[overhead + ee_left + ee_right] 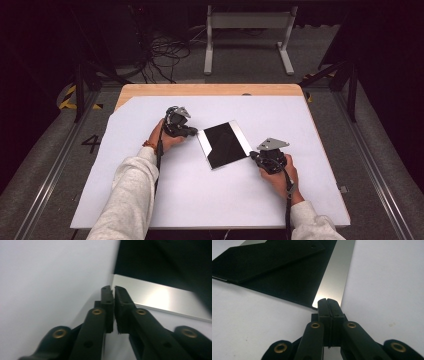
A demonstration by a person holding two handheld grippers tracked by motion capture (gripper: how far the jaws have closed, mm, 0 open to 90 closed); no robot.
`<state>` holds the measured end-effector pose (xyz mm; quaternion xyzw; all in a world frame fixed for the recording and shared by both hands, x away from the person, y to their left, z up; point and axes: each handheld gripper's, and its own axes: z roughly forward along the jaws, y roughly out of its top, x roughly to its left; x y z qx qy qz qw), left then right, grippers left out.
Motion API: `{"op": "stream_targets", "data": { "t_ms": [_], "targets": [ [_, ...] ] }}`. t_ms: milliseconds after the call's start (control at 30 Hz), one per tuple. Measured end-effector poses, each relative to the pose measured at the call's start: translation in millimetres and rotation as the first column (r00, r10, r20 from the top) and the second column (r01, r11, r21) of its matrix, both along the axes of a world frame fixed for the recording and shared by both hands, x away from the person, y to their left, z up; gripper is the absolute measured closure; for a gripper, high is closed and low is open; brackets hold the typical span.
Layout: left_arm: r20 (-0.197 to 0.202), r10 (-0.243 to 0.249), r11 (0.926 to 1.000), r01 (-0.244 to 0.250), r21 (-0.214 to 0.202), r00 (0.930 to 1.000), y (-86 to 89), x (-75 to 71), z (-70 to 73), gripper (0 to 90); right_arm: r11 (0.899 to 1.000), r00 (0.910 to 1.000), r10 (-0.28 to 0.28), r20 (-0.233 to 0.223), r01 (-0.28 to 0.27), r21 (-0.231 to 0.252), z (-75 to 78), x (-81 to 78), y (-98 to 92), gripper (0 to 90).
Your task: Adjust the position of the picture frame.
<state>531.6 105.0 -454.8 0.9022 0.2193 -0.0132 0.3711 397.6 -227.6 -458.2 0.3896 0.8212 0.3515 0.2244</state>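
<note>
High view: black panel lies flat, long axis diagonal.

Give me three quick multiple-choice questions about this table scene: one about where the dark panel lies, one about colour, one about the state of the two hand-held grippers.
1. Where is the black panel?
A. between the two grippers on the white sheet
B. on the floor
C. at the far wooden edge

2. What colour are the strips along two of the panel's sides?
A. red
B. silver
C. green

3. How do the jaws of the left gripper and the right gripper stand?
A. both wide open
B. one open, one shut
C. both closed together

Answers: 1 A, the high view shows it lying between the hands; 2 B, both gripper views show a shiny silver band; 3 C, each gripper view shows the jaws pressed together at a panel corner.
</note>
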Motion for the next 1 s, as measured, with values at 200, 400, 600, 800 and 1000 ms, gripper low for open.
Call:
{"op": "stream_targets", "data": {
  "t_ms": [200, 400, 600, 800, 1000],
  "targets": [
    [0.178, 0.087, 0.9917, -0.102, 0.078, 0.9802, -7.9, -16.2, 6.2, 85.7, 1.0, 0.9999, -0.014, 0.007, 0.014, -0.012, 0.0, 0.7, 0.6, 90.0],
    [0.222, 0.196, 0.9772, -0.209, 0.038, 0.9552, -6.6, -7.8, 6.0, 86.5, 1.0, 0.9999, -0.015, 0.007, 0.015, -0.013, -0.1, 0.7, 0.3, 90.0],
    [0.176, 0.214, 0.9755, -0.22, 0.014, 0.9609, -17.8, 2.0, 0.1, 88.1, 1.0, 0.9998, -0.017, 0.009, 0.017, -0.005, -0.7, 0.4, 0.1, 90.0],
    [0.159, 0.107, 0.9916, -0.117, 0.055, 0.9814, -26.1, 0.2, 6.1, 90.0, 1.0, 0.9999, -0.015, 0.003, 0.015, -0.004, -0.2, 1.2, -0.3, 90.0],
    [0.235, 0.177, 0.9758, -0.202, 0.084, 0.9556, -27.5, 1.6, 5.0, 90.0, 1.0, 0.9999, -0.015, 0.006, 0.015, -0.008, -0.3, 0.9, -0.1, 90.0]
  ]
}}
